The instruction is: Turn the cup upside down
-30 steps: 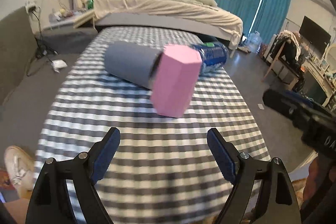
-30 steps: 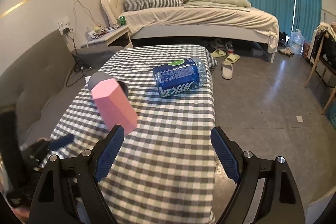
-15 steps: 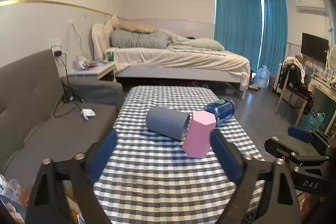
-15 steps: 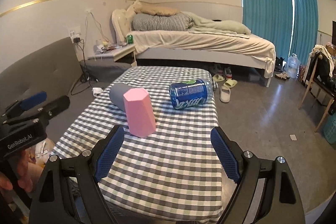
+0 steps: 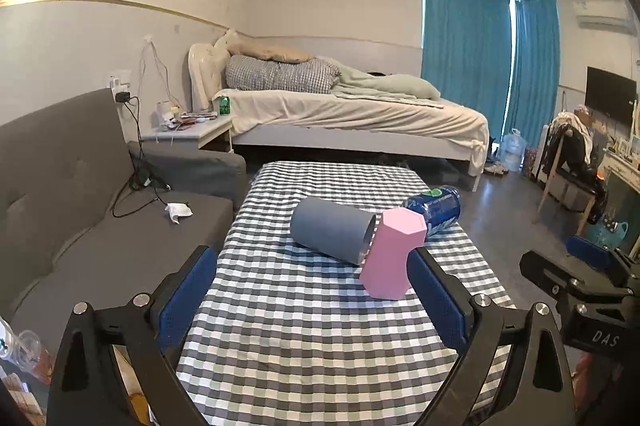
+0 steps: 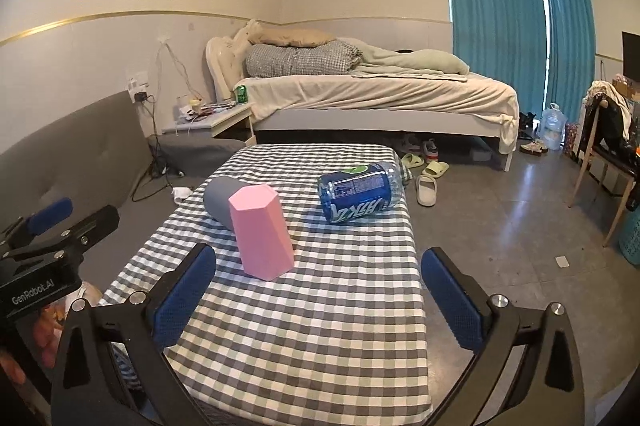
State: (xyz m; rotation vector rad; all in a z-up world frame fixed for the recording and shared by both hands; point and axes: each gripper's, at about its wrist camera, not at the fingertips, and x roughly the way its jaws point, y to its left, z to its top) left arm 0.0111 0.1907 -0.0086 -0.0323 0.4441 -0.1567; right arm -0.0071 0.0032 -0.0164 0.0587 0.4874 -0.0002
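1. Pink hexagonal cup (image 5: 393,255) (image 6: 262,231) stood on the checked counter (image 5: 304,326) (image 6: 320,314) with its closed end up and its wider mouth down, ahead of both pairs of jaws and gripped by neither.
2. Left gripper (image 5: 312,296) had its jaws spread wide with nothing between them; the cup sat just ahead of the right jaw's tip, partly overlapping it in the left wrist view.
3. Right gripper (image 6: 318,294) likewise had its jaws spread wide and empty; the cup lay beyond the left jaw, ahead of the gap and toward its left side.
4. Grey cylindrical cup (image 5: 332,229) (image 6: 218,200) lay on its side just behind the pink cup, its open mouth turned toward it; whether the two touched could not be told.
5. Blue-labelled plastic bottle (image 5: 434,210) (image 6: 360,191) lay on its side farther ahead, near the counter's right edge, beyond the right gripper's gap and apart from the pink cup.
6. In the right wrist view the left gripper (image 6: 52,230) appeared off to the left of the counter; in the left wrist view the right gripper (image 5: 580,266) appeared off to the right.
7. Beyond the counter stood a bed (image 5: 352,114) (image 6: 380,98), with a grey sofa (image 5: 60,186) left of the jaws and slippers (image 6: 426,182) on the floor.
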